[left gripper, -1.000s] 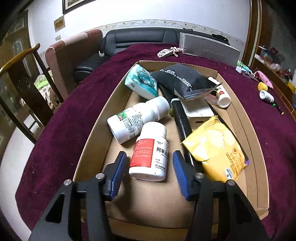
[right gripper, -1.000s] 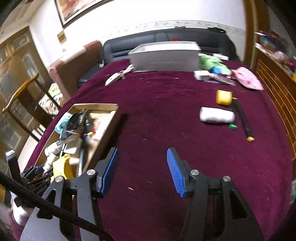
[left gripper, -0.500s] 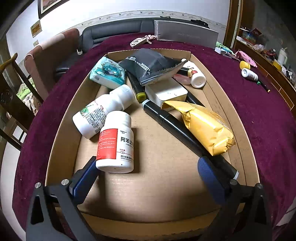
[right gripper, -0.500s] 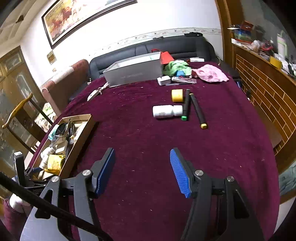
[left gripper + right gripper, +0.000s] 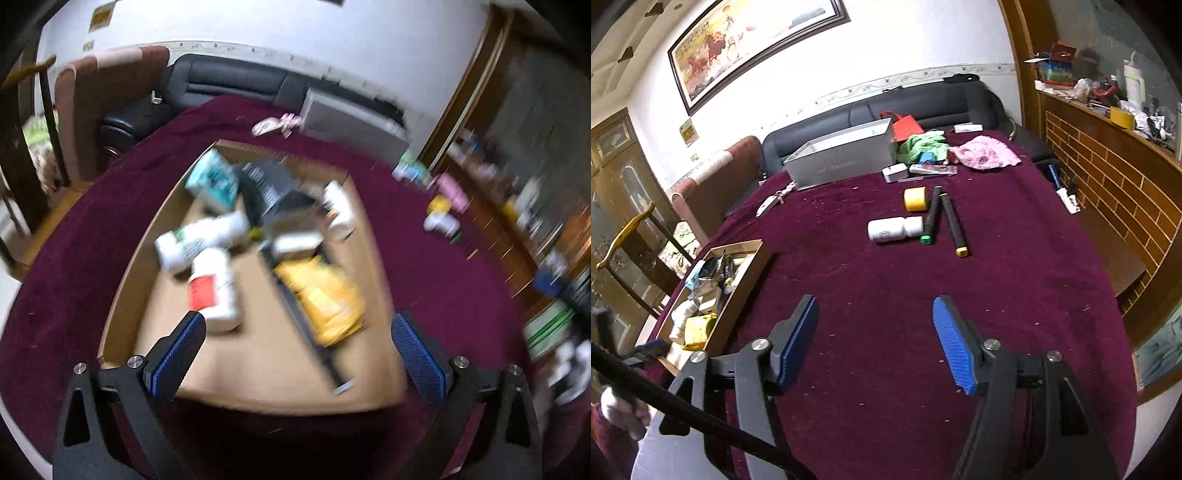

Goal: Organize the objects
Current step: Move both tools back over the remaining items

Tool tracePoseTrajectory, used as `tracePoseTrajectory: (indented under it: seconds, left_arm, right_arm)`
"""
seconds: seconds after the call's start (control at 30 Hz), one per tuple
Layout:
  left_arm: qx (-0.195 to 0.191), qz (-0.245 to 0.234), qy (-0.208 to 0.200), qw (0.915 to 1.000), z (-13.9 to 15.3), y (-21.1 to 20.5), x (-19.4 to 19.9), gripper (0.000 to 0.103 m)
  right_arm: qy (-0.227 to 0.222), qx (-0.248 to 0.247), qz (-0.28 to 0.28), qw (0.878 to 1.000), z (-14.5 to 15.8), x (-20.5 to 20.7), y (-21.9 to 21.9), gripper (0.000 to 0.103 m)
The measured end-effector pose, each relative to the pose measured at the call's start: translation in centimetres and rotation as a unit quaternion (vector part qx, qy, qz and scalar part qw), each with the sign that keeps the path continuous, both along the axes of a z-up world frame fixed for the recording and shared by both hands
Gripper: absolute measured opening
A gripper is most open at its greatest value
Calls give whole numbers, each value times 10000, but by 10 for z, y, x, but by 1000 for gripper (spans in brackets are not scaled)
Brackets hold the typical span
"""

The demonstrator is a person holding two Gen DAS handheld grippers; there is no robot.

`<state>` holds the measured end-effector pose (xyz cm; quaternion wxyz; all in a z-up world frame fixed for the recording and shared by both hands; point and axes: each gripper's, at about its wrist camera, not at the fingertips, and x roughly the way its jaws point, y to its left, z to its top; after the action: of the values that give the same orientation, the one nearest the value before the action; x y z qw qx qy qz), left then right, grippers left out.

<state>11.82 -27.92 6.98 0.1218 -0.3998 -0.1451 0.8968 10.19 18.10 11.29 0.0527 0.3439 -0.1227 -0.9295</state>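
Observation:
A shallow cardboard box on the maroon table holds two white pill bottles, a yellow packet, a black marker, a teal tissue pack and a dark pouch; the left wrist view is blurred. My left gripper is wide open and empty above the box's near edge. My right gripper is open and empty over bare cloth. Ahead of it lie a white bottle, a yellow tape roll and two black markers. The box shows at the left in the right wrist view.
A grey rectangular box, green and pink cloths and small items lie at the table's far end. A black sofa and armchair stand behind. A brick-faced counter runs along the right. A wooden chair stands left.
My left gripper opened wide, releasing the red-labelled bottle in the box, and pulled back and up. My right gripper lifted and tilted, bringing the far table items into fuller view.

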Motion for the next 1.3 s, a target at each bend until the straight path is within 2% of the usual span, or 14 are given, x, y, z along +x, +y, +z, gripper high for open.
tracePoseTrajectory:
  seconds: [0.07,0.17,0.23,0.37,0.5,0.53,0.6,0.7,0.87,0.93,1.0,1.1,1.2,1.3]
  left_arm:
    - [606,-127,10,9981,6,4,-14,98]
    - [985,-74,133,9950,24,9,-46,98]
    - [863,163,314,9956,38,9,-76,99]
    - [197,1070,-151,9939,26,-1,-141,99]
    - [1458,874,-1018,9802,-19,-6,-176,98]
    - [1653,781,-1066,9773,-24,-2,-178,98]
    - [1678,582,-883,9801,-22,10,-183,98]
    - [2212,247,-885,9709,-26,22,-192,98]
    - [2227,-97,-713,9722,-23,37,-206,98]
    - [1917,185,-913,9770,-29,37,-206,98]
    - [1734,404,-1226,9763,-41,31,-205,94]
    - [1297,481,-1267,9822,-36,25,-190,91]
    - [1347,437,-1221,9824,-29,10,-170,91]
    - [1508,360,-813,9846,-5,-2,-163,91]
  right_arm:
    - [-12,-70,-26,10000,-2,-1,3,66]
    - [-103,-291,-8,9995,-11,-4,5,66]
    - [-166,-279,15,9995,-14,-3,4,66]
    - [-171,-297,-19,9994,-16,2,4,66]
    - [-174,-362,-107,9991,-18,5,10,66]
    - [-215,-339,-131,9991,-20,4,12,66]
    - [-295,-341,-142,9989,-23,1,13,66]
    - [-396,-413,-171,9982,-28,-2,15,66]
    - [-519,-377,-140,9978,-36,-5,11,66]
    - [-584,-388,-143,9974,-40,-6,10,66]
    - [-636,-412,-136,9970,-42,-8,10,66]
    - [-626,-367,-130,9973,-40,-8,10,66]
    - [-631,-339,-133,9973,-39,-11,11,66]
    - [-668,-372,-131,9970,-43,-17,12,66]
